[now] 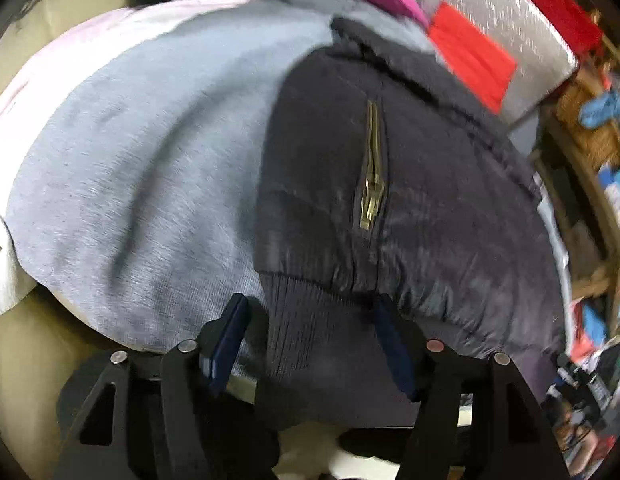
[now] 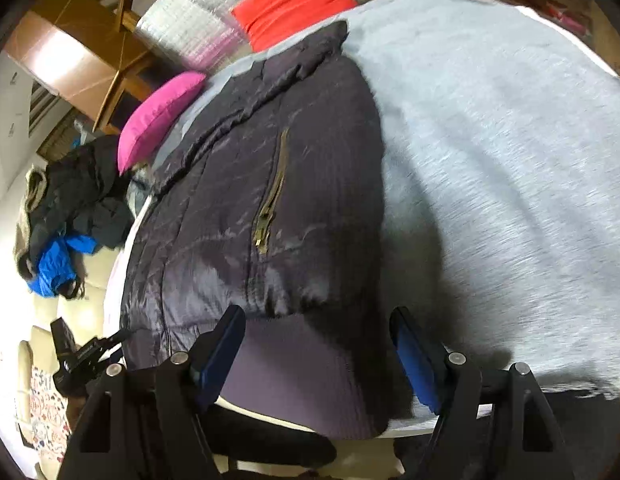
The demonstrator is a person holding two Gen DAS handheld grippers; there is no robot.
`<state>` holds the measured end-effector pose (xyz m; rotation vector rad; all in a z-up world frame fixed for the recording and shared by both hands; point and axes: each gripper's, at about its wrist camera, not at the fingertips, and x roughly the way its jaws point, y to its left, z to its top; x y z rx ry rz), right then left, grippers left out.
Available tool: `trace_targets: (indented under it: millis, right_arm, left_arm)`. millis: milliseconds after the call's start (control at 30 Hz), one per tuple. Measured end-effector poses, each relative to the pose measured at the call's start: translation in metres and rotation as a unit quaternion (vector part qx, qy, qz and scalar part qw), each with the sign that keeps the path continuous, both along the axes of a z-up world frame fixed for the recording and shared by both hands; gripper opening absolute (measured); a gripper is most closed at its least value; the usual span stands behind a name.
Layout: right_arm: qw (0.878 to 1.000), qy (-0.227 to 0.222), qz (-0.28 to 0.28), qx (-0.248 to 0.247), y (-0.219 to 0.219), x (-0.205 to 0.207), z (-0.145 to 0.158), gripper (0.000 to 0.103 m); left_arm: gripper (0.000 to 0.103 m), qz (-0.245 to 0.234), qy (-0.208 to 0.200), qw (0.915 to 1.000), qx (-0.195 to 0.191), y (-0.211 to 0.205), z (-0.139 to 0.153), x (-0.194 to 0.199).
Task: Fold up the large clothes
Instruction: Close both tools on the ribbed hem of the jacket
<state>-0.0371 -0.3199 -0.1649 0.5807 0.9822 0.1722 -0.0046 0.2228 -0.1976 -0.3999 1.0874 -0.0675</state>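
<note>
1. The dark puffer jacket (image 1: 409,200) lies spread on the grey blanket (image 1: 130,160) that covers the bed; its ribbed hem (image 1: 310,340) hangs at the near edge, and its brass zip (image 1: 371,168) runs away from the cameras.
2. The left claw (image 1: 310,312) stands partly apart, astride the ribbed hem; its pads (image 1: 232,320) do not press the cloth, so nothing is held.
3. The right claw (image 2: 319,328) stands wide, also over the ribbed hem (image 2: 302,360) near the jacket's right corner; it too holds nothing.
4. The step in hand, as I judge it, is to take the hem at two spots and bring it up toward the collar (image 2: 310,48); this is a guess from how the claws stand.
5. To do it well: push each claw low enough that one pad slides under the hem and one stays above; catch the jacket only, not the blanket beneath.
6. Set the two grips well apart along the hem, so the fold line runs straight across and the padding does not bunch.
7. Lift both sides together and evenly; slippery shell cloth may slide out of a shallow pinch, so bite deep into the rib.
8. The pink cushion (image 2: 158,116) and red cushion (image 2: 294,0) lie beyond the collar; keep the folded edge short of them.
</note>
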Motion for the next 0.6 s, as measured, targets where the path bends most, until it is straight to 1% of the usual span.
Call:
trace_targets:
  millis: [33, 67, 100, 133, 167, 233, 300, 367, 433, 500, 533, 567, 600]
  right_arm:
    - [1.000, 0.003, 0.010, -0.003, 0.004, 0.001, -0.003, 0.068]
    - [1.000, 0.008, 0.018, -0.014, 0.009, 0.001, -0.006, 0.040]
    - [0.999, 0.017, 0.017, -0.037, 0.012, 0.002, -0.009, 0.028]
    - [0.999, 0.021, 0.017, -0.046, 0.013, 0.002, -0.010, 0.019]
    - [0.999, 0.021, 0.021, -0.037, 0.011, 0.002, -0.010, 0.015]
    - [0.999, 0.012, 0.026, -0.041, 0.009, -0.001, 0.001, 0.014]
    - [0.999, -0.007, 0.026, -0.039, 0.005, -0.008, 0.019, 0.013]
    - [0.998, -0.020, 0.028, -0.043, 0.003, -0.013, 0.033, 0.013]
    - [0.999, -0.011, 0.028, -0.036, 0.000, -0.009, 0.029, 0.013]
    - [1.000, 0.014, 0.020, -0.013, -0.002, -0.004, 0.010, 0.017]
    - [1.000, 0.021, 0.014, -0.009, -0.002, -0.003, 0.005, 0.017]
    - [1.000, 0.023, 0.007, -0.007, -0.002, -0.002, -0.001, 0.020]
    - [1.000, 0.019, 0.004, -0.003, -0.001, -0.001, -0.003, 0.028]
  left_arm:
    - [0.036, -0.009, 0.002, 0.9999, 0.008, -0.003, -0.001, 0.001]
    - [0.025, -0.012, 0.001, 0.9998, 0.014, -0.006, -0.001, 0.001]
    - [0.012, -0.014, -0.002, 0.9997, 0.017, -0.006, 0.002, 0.000]
    - [0.010, -0.014, -0.006, 0.9998, 0.014, -0.004, 0.007, -0.001]
    - [0.008, -0.013, -0.011, 0.9998, 0.009, -0.002, 0.011, -0.003]
    - [0.008, -0.008, -0.033, 0.9994, -0.001, 0.003, 0.026, -0.009]
    - [0.008, -0.009, -0.056, 0.9984, -0.006, 0.008, 0.041, -0.019]
    - [0.008, -0.013, -0.050, 0.9986, -0.009, 0.010, 0.038, -0.020]
    - [0.010, -0.006, -0.028, 0.9996, -0.004, 0.012, 0.023, -0.014]
    - [0.020, 0.008, -0.002, 0.9999, -0.006, 0.012, 0.008, -0.003]
    - [0.027, 0.016, 0.001, 0.9998, -0.013, 0.014, 0.001, 0.002]
    - [0.031, 0.021, 0.000, 0.9996, -0.020, 0.015, 0.001, 0.003]
    - [0.043, 0.024, -0.001, 0.9995, -0.022, 0.015, 0.001, 0.004]
